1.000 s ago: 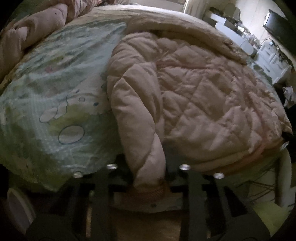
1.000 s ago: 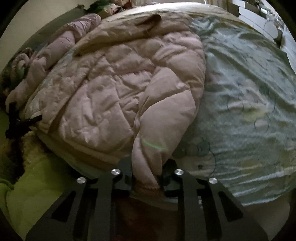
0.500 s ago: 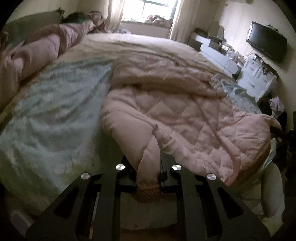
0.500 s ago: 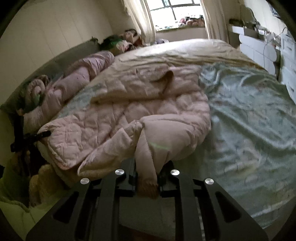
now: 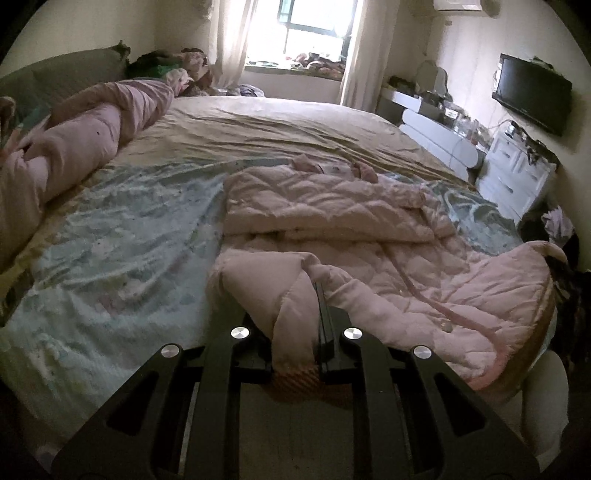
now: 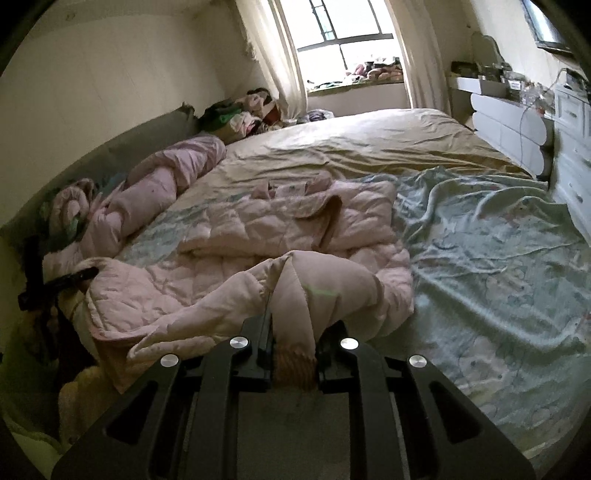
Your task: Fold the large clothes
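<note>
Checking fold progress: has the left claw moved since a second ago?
Yes. The left claw, shut on the pink coat sleeve, has risen and tilted up: the window is now visible.

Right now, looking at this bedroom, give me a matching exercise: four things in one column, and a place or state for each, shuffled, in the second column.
Column one:
1. pink quilted coat
2. television
3. rolled pink blanket
4. left gripper

Column two:
A. mounted on the wall
B. shut on a coat sleeve cuff
C. lying along the grey headboard side of the bed
D. spread on the pale green bedspread, partly folded over

Pairs: 1-D, 2-A, 3-C, 4-B
</note>
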A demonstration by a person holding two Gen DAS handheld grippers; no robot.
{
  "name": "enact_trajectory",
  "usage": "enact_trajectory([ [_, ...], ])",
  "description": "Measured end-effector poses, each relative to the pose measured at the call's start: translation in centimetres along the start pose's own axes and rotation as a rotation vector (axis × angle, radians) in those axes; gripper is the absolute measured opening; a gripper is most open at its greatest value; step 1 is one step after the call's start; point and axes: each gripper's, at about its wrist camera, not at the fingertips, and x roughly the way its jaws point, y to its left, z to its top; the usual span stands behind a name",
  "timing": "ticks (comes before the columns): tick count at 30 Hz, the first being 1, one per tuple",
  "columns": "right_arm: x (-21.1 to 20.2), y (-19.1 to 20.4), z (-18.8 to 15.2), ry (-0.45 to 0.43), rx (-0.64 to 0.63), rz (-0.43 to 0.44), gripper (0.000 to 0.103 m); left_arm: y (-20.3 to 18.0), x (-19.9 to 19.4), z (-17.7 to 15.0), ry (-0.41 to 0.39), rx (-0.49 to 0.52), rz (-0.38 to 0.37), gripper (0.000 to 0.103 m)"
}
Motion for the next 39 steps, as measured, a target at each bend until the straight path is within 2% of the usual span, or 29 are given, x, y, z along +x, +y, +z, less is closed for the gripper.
enact_trajectory([
  [25, 4.8, -2.8, 8.5, -0.072, 0.033, -0.067, 0.015, 0.7, 4.4, 7.8, -0.05, 0.002, 0.081, 0.01],
  [39, 9.3, -5.1, 12.7, -0.049, 0.068, -0.111, 0.015, 0.4, 8.3, 11.7, -0.038, 0.051, 0.137, 0.01],
])
